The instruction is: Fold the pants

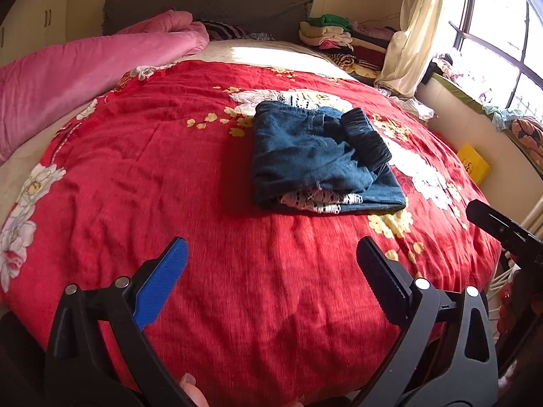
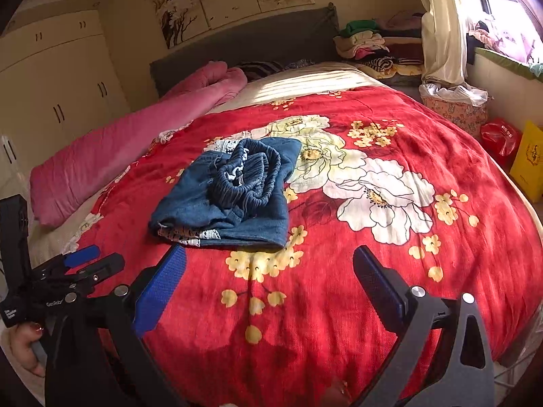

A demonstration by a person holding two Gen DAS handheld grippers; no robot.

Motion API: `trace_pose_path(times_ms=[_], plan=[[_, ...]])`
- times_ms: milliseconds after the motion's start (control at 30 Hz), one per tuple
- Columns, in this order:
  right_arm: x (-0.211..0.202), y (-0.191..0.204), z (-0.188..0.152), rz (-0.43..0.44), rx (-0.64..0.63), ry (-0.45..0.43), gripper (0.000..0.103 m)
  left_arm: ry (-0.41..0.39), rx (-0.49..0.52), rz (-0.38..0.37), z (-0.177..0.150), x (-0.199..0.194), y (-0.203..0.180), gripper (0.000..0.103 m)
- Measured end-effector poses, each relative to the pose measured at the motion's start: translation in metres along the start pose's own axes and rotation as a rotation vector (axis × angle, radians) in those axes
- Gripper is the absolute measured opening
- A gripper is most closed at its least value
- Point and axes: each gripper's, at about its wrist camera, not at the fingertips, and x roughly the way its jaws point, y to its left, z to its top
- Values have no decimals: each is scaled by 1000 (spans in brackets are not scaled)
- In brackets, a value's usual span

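The blue denim pants (image 1: 315, 159) lie folded into a compact bundle on the red floral bedspread (image 1: 169, 186), elastic waistband on top and a patterned lining showing at the near edge. They also show in the right wrist view (image 2: 230, 196). My left gripper (image 1: 271, 247) is open and empty, held above the bedspread well short of the pants. My right gripper (image 2: 268, 254) is open and empty, just short of the pants' near edge. The left gripper also appears at the left edge of the right wrist view (image 2: 91, 261).
A pink quilt (image 1: 85, 74) lies rolled along the bed's left side. Stacked folded clothes (image 1: 332, 37) sit by the grey headboard (image 1: 203, 6). A yellow bag (image 2: 529, 159), a red bag (image 2: 500, 137) and a basket (image 2: 454, 105) stand on the right by the window wall.
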Motion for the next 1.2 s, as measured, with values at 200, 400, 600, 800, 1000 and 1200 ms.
trace_pose_path(times_ms=[200, 400, 600, 800, 1000, 1200], plan=[[1, -8, -16, 11, 39, 36, 98, 18, -13, 5, -19, 4, -1, 93], [0, -10, -22, -14, 28, 45, 98, 24, 2, 4, -21, 8, -5, 93], [3, -6, -24, -4, 14, 58, 98, 26, 6, 7, -21, 7, -5, 93], [3, -6, -24, -11, 11, 56, 98, 31, 2, 10, -21, 8, -5, 93], [4, -7, -24, -13, 11, 61, 98, 36, -3, 9, -20, 8, -4, 93], [4, -6, -25, -17, 6, 63, 98, 35, 3, 5, -21, 8, -4, 93]])
